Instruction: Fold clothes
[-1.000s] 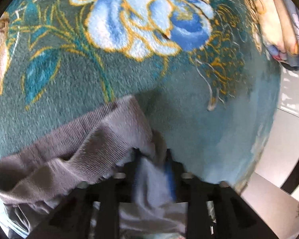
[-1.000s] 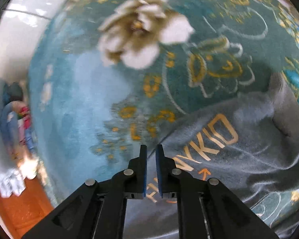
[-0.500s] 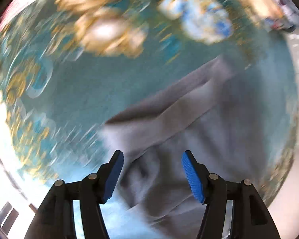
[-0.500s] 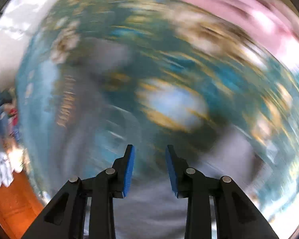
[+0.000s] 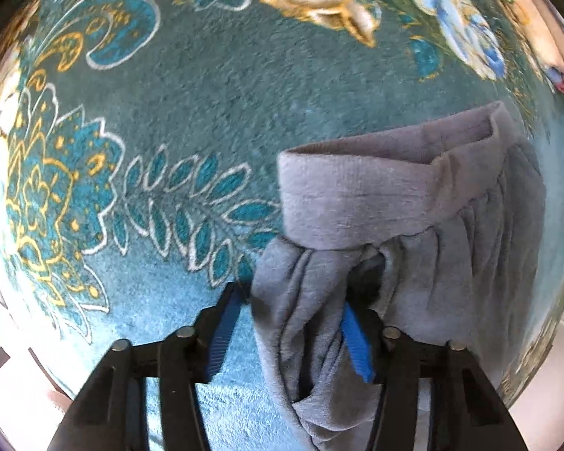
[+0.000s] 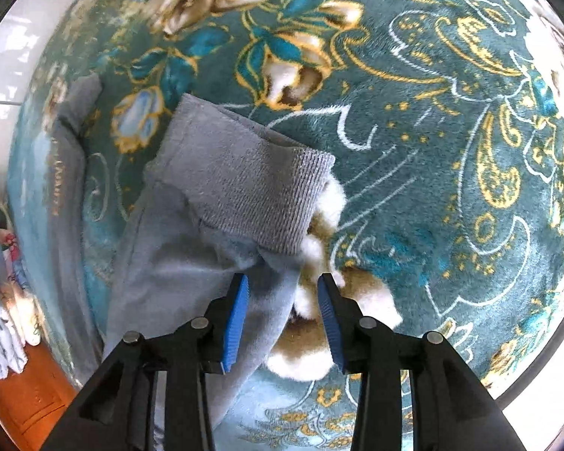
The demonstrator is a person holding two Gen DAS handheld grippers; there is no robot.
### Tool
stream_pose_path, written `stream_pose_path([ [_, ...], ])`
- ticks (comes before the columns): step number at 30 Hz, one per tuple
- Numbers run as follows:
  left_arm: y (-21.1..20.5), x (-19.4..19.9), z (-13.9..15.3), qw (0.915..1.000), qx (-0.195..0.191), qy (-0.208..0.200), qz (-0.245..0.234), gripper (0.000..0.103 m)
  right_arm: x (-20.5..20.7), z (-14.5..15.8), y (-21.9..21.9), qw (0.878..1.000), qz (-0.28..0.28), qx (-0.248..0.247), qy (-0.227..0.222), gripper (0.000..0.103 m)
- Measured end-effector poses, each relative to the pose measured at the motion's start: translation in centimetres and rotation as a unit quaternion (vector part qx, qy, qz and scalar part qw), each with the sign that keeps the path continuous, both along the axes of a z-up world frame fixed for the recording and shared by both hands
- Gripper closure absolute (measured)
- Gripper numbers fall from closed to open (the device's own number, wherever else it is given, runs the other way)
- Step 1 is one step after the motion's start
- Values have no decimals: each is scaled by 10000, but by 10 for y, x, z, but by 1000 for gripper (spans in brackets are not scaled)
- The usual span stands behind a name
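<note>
Grey sweatshirt (image 5: 413, 225) lay crumpled on the teal floral blanket (image 5: 206, 94), left tongs (image 5: 293, 323) just narrowing, apart around a bunched fold, right tongs (image 6: 282, 300) just widening, apart over its sleeve cuff (image 6: 252, 184), piled fabrics (image 6: 3, 300) beyond the blanket's edge.

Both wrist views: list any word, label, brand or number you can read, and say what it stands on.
Orange lettering on the grey garment, far left of the right wrist view: blurred and stretched at the edge, not readable.
Grey cuff in the right wrist view: no text.
Grey waistband in the left wrist view: no text.
Floral blanket: patterns only, no words or numbers.
</note>
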State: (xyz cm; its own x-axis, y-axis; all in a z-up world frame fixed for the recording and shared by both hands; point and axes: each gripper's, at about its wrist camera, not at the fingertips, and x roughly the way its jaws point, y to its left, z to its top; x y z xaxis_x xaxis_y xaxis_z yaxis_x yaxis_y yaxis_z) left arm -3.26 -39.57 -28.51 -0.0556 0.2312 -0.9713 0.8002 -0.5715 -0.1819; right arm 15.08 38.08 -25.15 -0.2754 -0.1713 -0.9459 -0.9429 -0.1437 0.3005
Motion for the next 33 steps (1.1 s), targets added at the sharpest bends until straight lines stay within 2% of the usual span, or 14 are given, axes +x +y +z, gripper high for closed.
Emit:
stream_pose_path([
  [4,1,-7,0,10000,43,71,11,71,14,-12,7,9988,-373,-227,215,64],
  [6,-2,-2,2,9998,108,118,127,87,21,-20,10,9971,-625,-336,275,64],
  [8,-9,12,10,9994,172,197,210,89,26,-25,12,9950,-841,-393,368,61],
  [10,-17,28,21,9988,232,305,298,90,26,-22,12,9930,-914,-406,626,71],
  [11,-21,37,27,9982,282,365,376,92,24,-20,12,9925,-916,-418,691,91],
  [12,-26,46,34,9975,332,424,453,93,21,-18,14,9925,-908,-418,708,99],
  [14,-33,55,49,9943,474,629,721,94,15,-7,22,9895,-1000,-382,970,100],
  [17,-40,56,80,9860,701,1121,1015,95,0,31,40,9780,-1113,-301,1736,101],
  [18,-41,55,91,9823,779,1305,1092,95,-9,44,42,9774,-1015,-205,1841,101],
  [21,-42,38,111,9710,1208,1510,1409,95,-56,88,55,9775,-637,100,2011,101],
  [25,-17,-28,115,9567,1749,1568,1717,95,-148,111,71,9817,-206,353,1860,101],
  [30,-6,-100,98,9506,1932,1231,2096,95,-260,93,91,9931,253,381,1077,101],
  [33,-6,-130,82,9462,2018,1226,2213,95,-309,79,102,9957,386,369,751,101],
])
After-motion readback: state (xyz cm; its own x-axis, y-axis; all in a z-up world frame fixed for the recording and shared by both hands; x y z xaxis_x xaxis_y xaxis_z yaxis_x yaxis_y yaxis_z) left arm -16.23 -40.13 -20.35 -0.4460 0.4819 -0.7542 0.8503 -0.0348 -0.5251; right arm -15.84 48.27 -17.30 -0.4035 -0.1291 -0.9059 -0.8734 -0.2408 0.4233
